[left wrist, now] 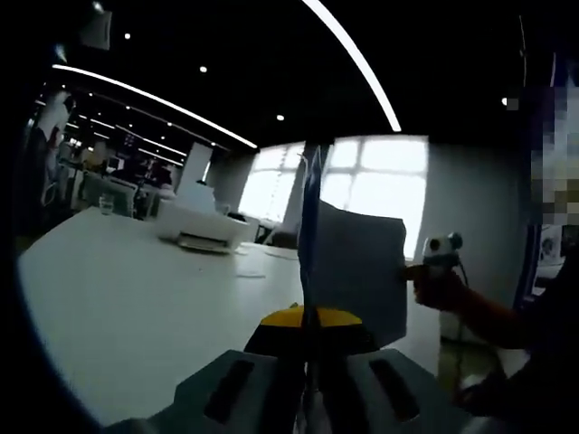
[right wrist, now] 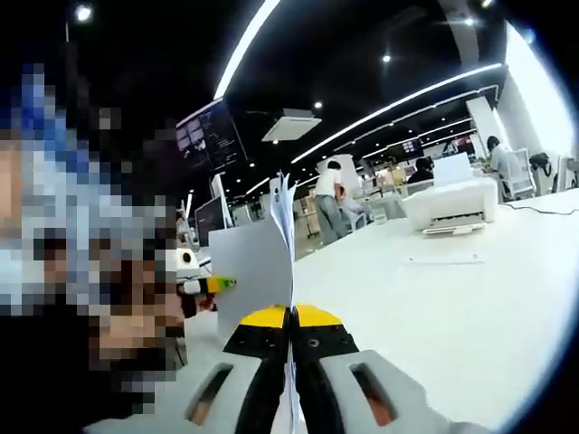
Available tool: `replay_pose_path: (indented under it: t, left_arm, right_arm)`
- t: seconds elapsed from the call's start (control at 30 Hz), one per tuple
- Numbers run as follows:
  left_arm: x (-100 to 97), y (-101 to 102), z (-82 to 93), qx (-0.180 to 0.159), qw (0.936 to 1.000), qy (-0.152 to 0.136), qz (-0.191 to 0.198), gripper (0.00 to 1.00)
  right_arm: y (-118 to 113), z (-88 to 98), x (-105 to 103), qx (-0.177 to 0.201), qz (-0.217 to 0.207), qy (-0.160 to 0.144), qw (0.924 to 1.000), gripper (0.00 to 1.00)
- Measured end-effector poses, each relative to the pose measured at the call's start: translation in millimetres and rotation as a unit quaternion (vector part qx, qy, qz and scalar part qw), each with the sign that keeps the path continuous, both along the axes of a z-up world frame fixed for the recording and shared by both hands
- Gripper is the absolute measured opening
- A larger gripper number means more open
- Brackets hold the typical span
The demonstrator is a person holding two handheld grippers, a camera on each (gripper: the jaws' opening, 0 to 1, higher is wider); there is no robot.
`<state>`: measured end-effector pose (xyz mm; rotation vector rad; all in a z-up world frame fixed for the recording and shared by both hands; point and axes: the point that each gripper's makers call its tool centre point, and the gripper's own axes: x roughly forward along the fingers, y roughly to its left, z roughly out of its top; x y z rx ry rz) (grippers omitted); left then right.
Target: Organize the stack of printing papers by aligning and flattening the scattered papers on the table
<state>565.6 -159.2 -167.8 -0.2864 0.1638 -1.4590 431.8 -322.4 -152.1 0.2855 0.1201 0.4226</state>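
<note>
white table [left wrist: 136,307] stretches under both grippers; left gripper [left wrist: 308,330] and right gripper [right wrist: 291,330] each pinch the upright paper stack [left wrist: 348,271], a printer [right wrist: 450,203] behind.

No readable text is showing in either view. Wall screens [right wrist: 210,136], hanging at far left in the right gripper view, are displaying rows of small marks, too blurred to read. The printer [right wrist: 450,204] sitting at far right on the table [right wrist: 470,298] is carrying no label that can be made out; the same printer [left wrist: 201,226] in the left gripper view is likewise reading blank. The paper [right wrist: 258,267] is showing plain grey faces, no print visible. Signs far back in the room are too small to tell.
</note>
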Motion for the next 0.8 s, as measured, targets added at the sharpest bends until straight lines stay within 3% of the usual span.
replay_pose_path:
  t: [0.37, 0.6, 0.8]
  left_arm:
    - [-9.7, -0.5, -1.2, 0.006, 0.9997, 0.021, -0.007, 0.06]
    - [-16.2, -1.1, 0.9, 0.005, 0.9993, 0.033, -0.014, 0.06]
    - [-19.8, -2.2, -6.5, 0.020, 0.9980, 0.056, -0.020, 0.06]
  right_arm:
    - [3.0, 1.2, -2.5, 0.012, 0.010, 0.005, 0.9999, 0.00]
    - [0.8, 4.1, -5.3, 0.041, 0.011, 0.011, 0.9990, 0.00]
    - [1.1, -2.4, -5.6, 0.051, 0.011, 0.027, 0.9983, 0.00]
